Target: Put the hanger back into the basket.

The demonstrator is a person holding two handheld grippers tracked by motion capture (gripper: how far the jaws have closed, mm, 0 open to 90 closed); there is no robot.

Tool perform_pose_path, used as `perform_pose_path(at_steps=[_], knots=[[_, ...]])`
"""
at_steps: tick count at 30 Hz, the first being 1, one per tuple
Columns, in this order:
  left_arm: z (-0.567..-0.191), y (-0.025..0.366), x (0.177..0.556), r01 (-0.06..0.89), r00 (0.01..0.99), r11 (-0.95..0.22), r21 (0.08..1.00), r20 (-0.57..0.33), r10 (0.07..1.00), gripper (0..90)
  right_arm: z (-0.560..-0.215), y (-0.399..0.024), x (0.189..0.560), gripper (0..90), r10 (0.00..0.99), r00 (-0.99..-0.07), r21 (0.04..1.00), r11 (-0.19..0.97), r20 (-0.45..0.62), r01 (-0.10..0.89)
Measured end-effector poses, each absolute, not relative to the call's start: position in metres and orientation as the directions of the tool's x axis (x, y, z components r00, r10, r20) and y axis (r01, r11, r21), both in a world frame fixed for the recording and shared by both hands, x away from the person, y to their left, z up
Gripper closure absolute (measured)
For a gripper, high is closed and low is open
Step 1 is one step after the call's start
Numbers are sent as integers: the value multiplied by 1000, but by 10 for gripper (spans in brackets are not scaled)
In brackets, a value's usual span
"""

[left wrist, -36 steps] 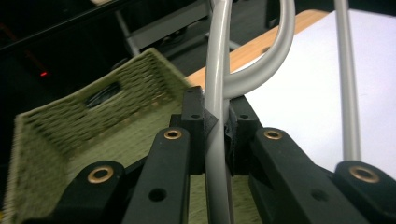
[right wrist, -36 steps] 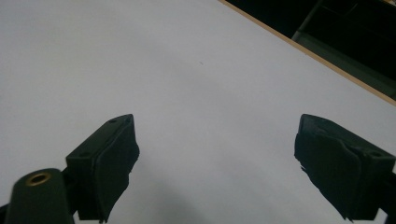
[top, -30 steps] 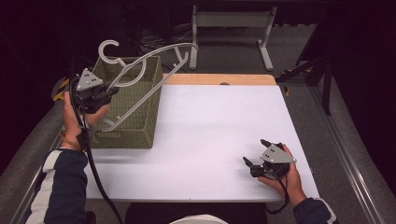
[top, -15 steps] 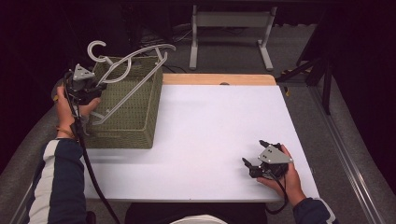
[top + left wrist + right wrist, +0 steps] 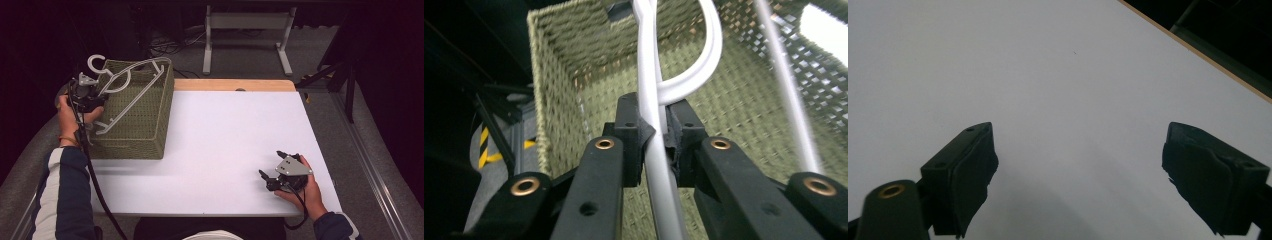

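Leftward and downward is how the left gripper (image 5: 90, 95) is travelling compared with the earlier high views: it is carrying the white hangers (image 5: 131, 87) from a raised, more central spot over the basket (image 5: 145, 125) to its left edge, and the hangers are now lying lower, draped across the basket's open top. The right gripper (image 5: 274, 176) is not shifting at all in that time. I judge from this that the hangers are being lowered into the basket and that the drop is close, though not yet done.

Starting nearest the person, the right gripper is resting on the bench (image 5: 225, 140) at its near right corner, with its pads (image 5: 975, 165) standing wide apart over bare white surface, gripping and touching nothing.

Farther off, at the left edge of the bench, the left gripper is clamping the hangers. In the left gripper view its pads (image 5: 634, 132) are pressing on a white rod (image 5: 651, 105) from both sides, just below the point where a second curved strand joins it. Its jaws have just been easing open a little, yet the rod is sitting between them and the pads are pinching it.

Beyond the jaws, the woven inside of the basket is opening up, with another white bar (image 5: 784, 85) slanting across it at the right. The hook (image 5: 97, 62) is poking out past the basket's far left corner.
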State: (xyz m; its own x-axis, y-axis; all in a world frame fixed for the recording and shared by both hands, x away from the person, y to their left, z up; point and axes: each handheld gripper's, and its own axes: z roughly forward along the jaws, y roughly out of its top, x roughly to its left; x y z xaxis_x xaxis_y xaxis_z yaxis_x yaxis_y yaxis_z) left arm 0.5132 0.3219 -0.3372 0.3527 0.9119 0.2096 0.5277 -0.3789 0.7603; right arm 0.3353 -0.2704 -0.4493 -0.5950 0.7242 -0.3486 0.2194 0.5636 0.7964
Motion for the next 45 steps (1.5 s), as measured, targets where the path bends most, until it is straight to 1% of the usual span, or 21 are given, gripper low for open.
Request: perform_pose_path(at_steps=[1,7,9,10,11,12,14,15,16,17,18,19,21,22,24,25,26,28,33,36,45], knots=[[-339,322,515,543,344,-392,743,229,911,755,-449,-271,335,144,724,-596,797,563,-347,221],[-347,321,528,592,336,-463,660,321,886,754,-450,-270,335,146,722,-599,792,567,-346,226],[-346,319,536,595,338,-499,630,367,867,754,-451,-269,335,146,718,-603,788,572,-347,227],[-346,316,541,599,347,-536,595,410,844,749,-451,-268,335,146,716,-606,786,575,-347,229],[-347,313,545,602,359,-559,571,432,828,747,-452,-268,336,146,713,-608,783,578,-349,230],[-348,310,547,598,363,-572,562,446,818,747,-452,-267,336,147,715,-607,782,577,-347,233],[-350,308,552,594,366,-570,567,441,820,743,-453,-267,336,148,714,-608,780,579,-346,236],[-351,309,556,615,361,-552,563,421,832,696,-453,-267,336,148,711,-611,778,582,-347,235],[-352,309,559,634,360,-542,551,410,838,590,-453,-267,336,147,711,-612,778,582,-347,234],[-352,309,559,634,360,-542,551,410,838,463,-453,-267,336,147,711,-612,778,582,-347,234],[-353,309,561,659,356,-529,534,398,845,463,-453,-267,336,147,710,-613,778,582,-347,234],[-354,309,560,659,350,-512,550,379,857,377,-453,-267,336,148,709,-614,777,584,-348,234],[-350,311,556,625,338,-467,626,322,884,397,-453,-268,336,148,708,-615,779,583,-347,232],[-347,312,552,599,329,-448,664,306,894,378,-453,-268,336,148,709,-615,780,581,-345,233],[-343,311,548,583,321,-434,687,297,899,325,-452,-268,336,148,709,-616,780,581,-344,232],[-341,311,546,574,320,-433,695,296,900,278,-452,-268,336,148,708,-616,780,581,-345,231],[-338,310,543,554,329,-430,713,288,900,270,-452,-267,335,149,705,-618,780,583,-347,227],[-336,309,540,547,332,-431,718,287,899,264,-452,-267,335,149,705,-619,780,583,-348,225],[-333,304,530,488,363,-413,769,252,897,209,-452,-266,335,150,704,-621,781,581,-344,227],[-333,296,524,462,395,-420,781,243,886,181,-451,-266,335,150,704,-624,784,578,-341,224],[-325,283,506,382,430,-400,833,224,875,128,-449,-267,335,151,711,-621,795,563,-329,224]])
